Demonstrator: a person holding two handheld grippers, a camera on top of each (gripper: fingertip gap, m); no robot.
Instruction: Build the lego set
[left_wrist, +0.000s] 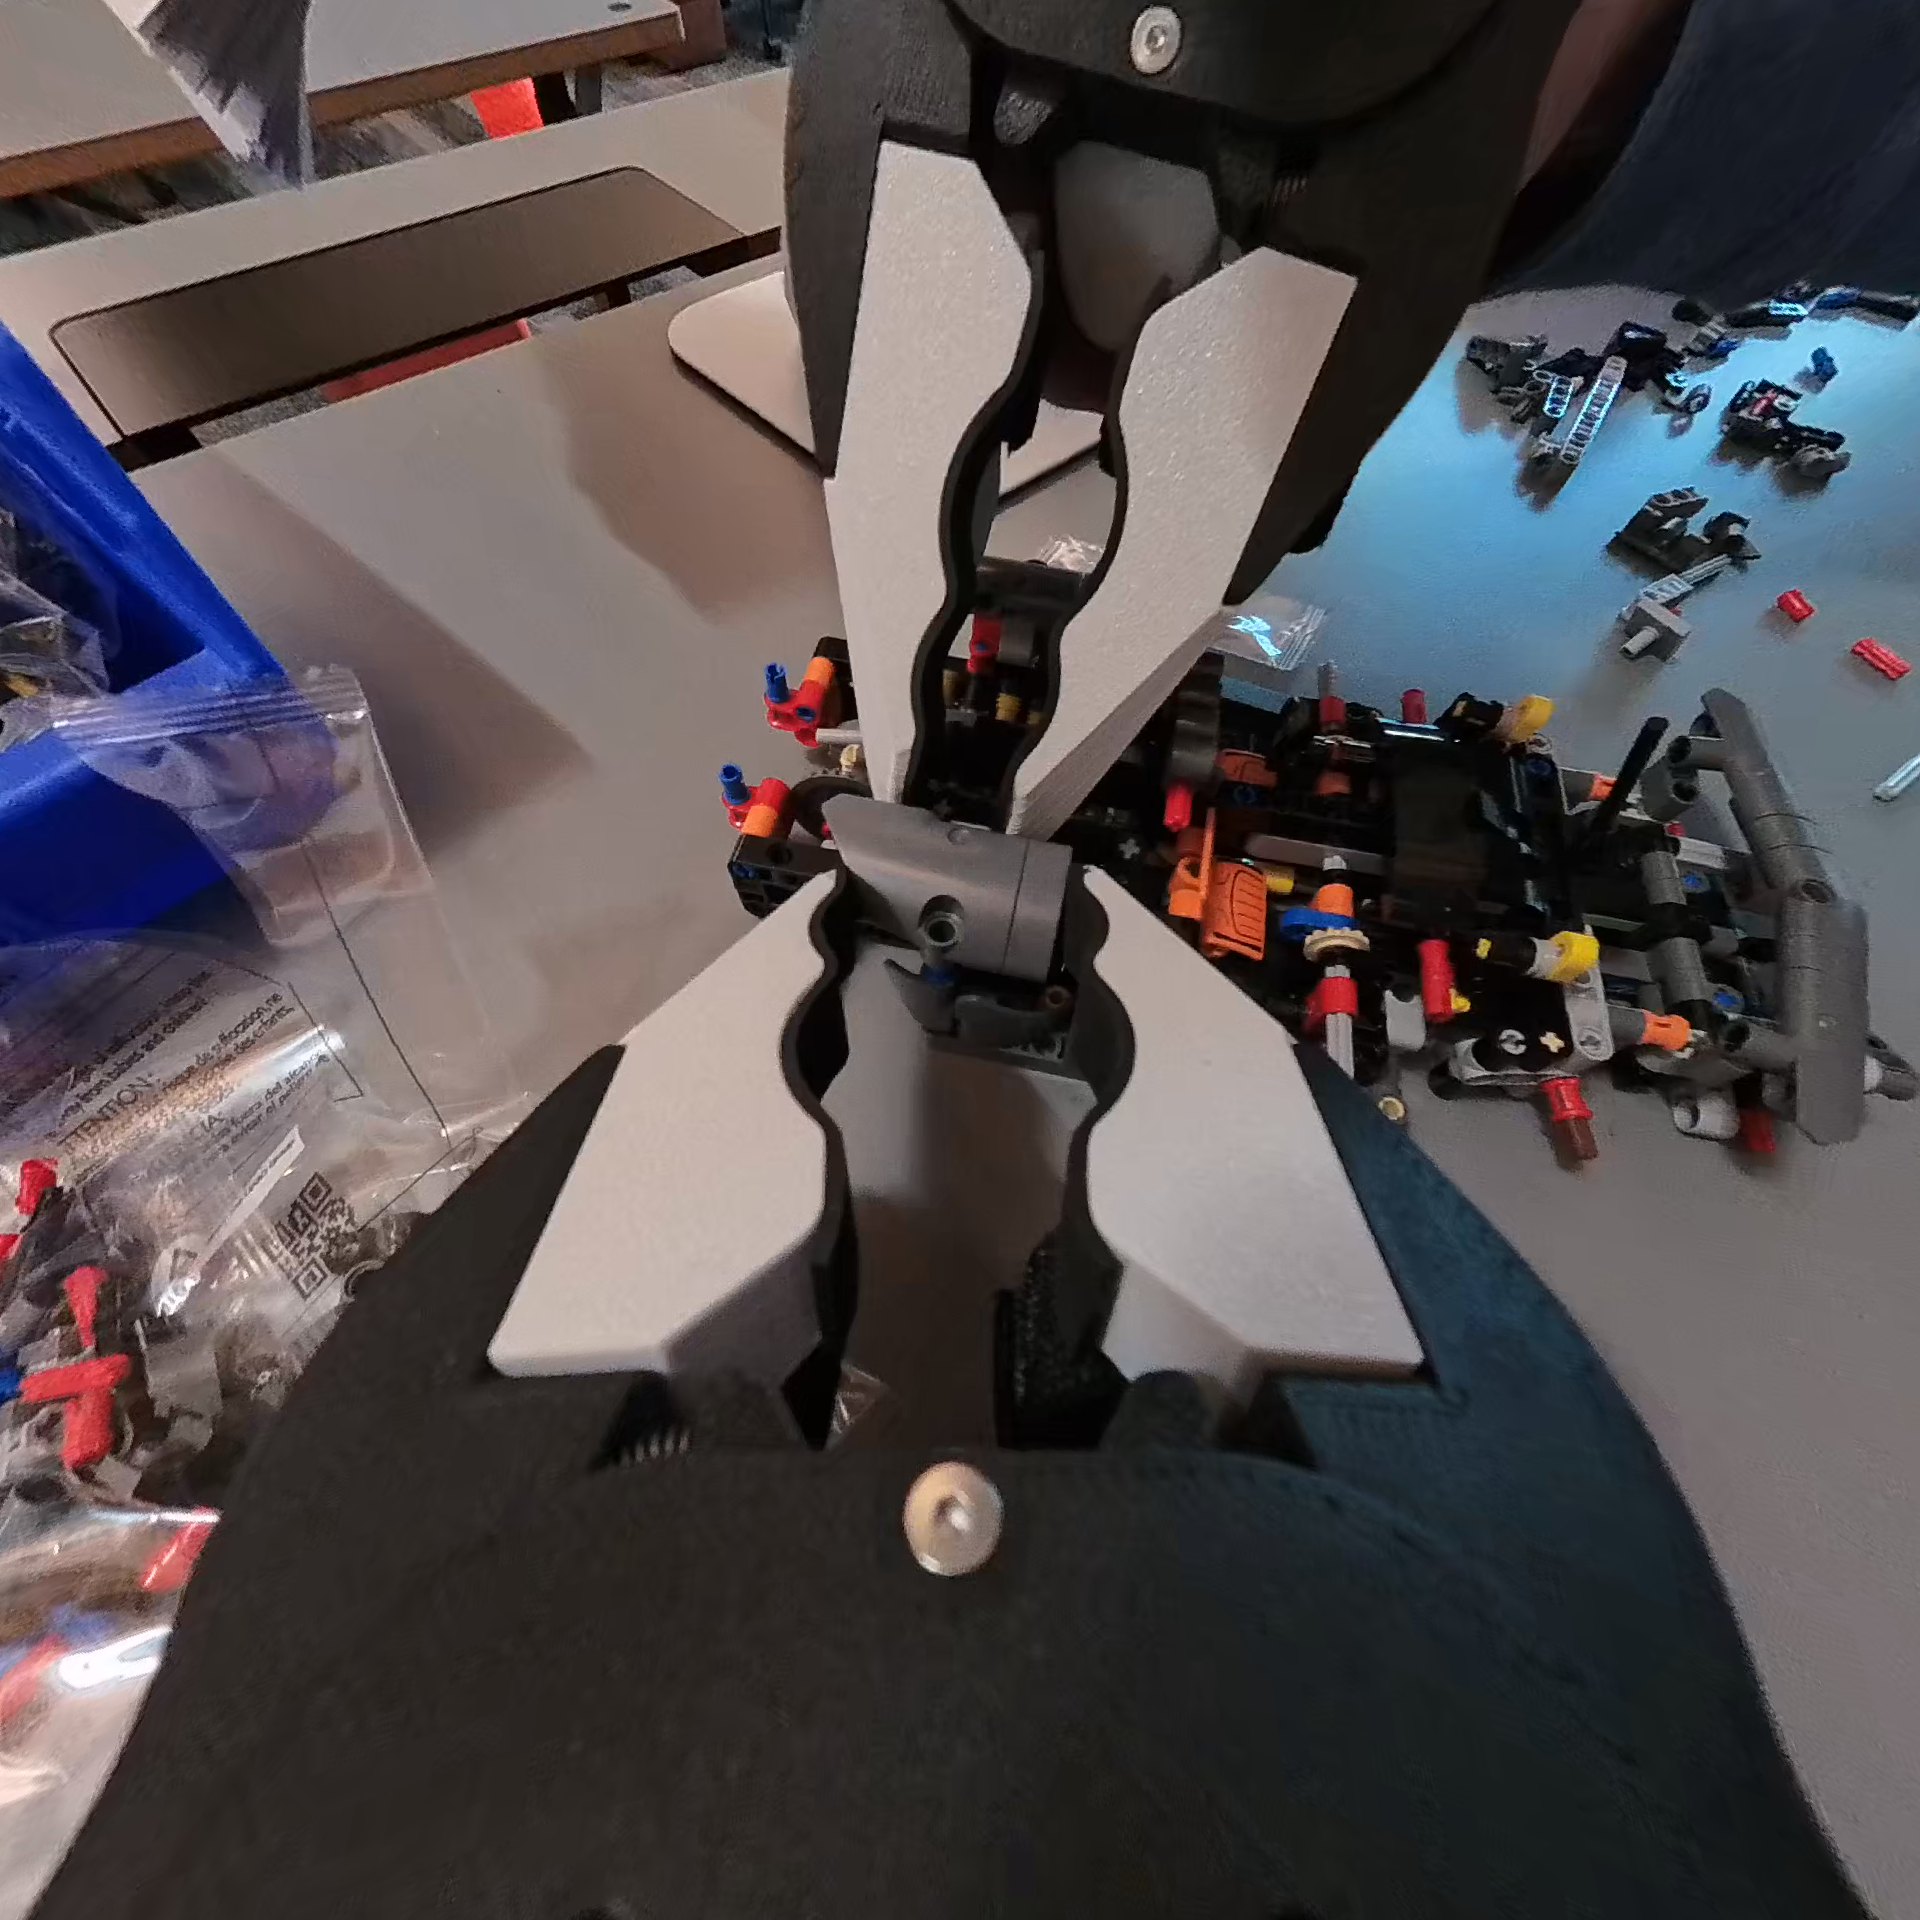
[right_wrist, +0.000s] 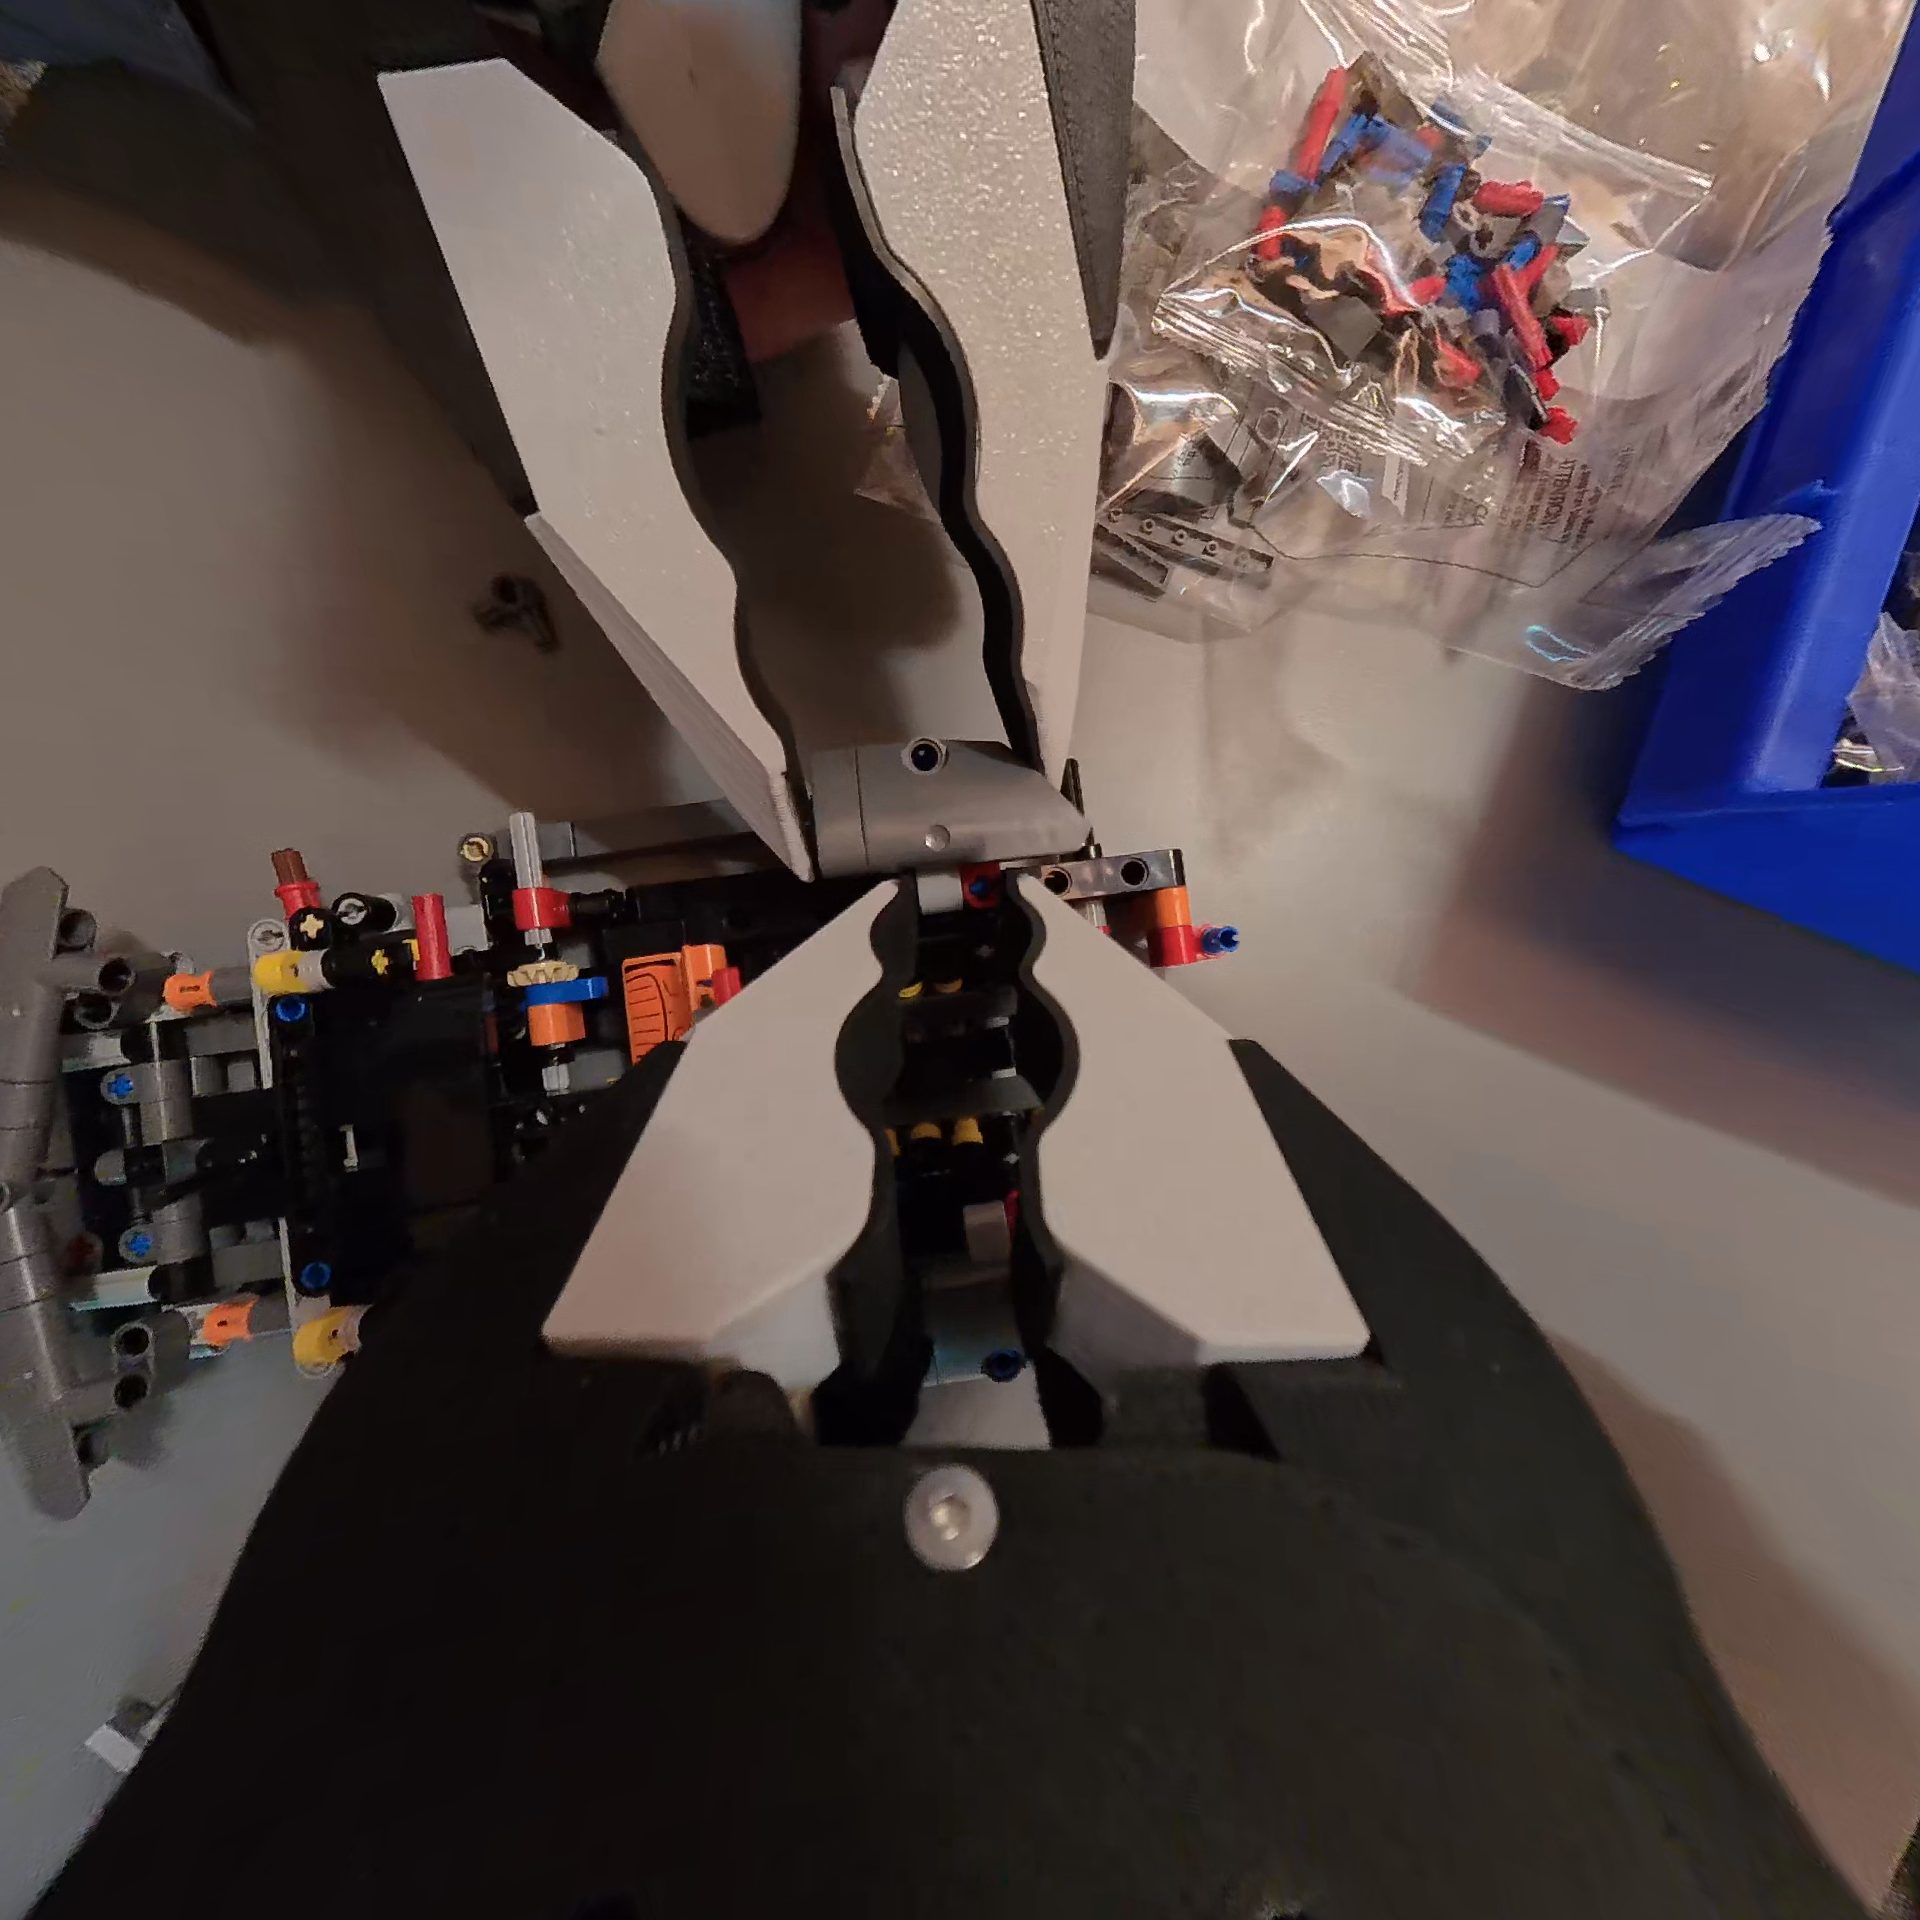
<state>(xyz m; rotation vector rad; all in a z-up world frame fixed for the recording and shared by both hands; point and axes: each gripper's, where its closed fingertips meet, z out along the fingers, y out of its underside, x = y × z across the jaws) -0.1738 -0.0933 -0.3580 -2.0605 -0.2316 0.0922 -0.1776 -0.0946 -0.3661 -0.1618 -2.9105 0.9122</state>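
Observation:
A partly built black and grey lego car model (left_wrist: 1455, 831) with orange, red and yellow parts lies on the grey table; it also shows in the right wrist view (right_wrist: 364, 1091). My left gripper (left_wrist: 961, 894) is shut on a curved grey panel piece (left_wrist: 935, 868) and holds it at the model's near end. My right gripper (left_wrist: 966, 810) comes in from the opposite side, its tips touching the panel's top edge. In the right wrist view my right gripper (right_wrist: 958, 888) straddles the model's frame, jaws narrow on it, just under the panel (right_wrist: 935, 805) held by the left gripper (right_wrist: 925, 800).
A blue bin (left_wrist: 83, 675) and clear bags of small parts (left_wrist: 156, 1195) lie left of the model; they show at upper right in the right wrist view (right_wrist: 1403, 312). Loose lego parts (left_wrist: 1683, 416) are scattered beyond the model. A monitor stand base (left_wrist: 748, 353) sits behind. Left and right tips are no more than a few centimetres apart.

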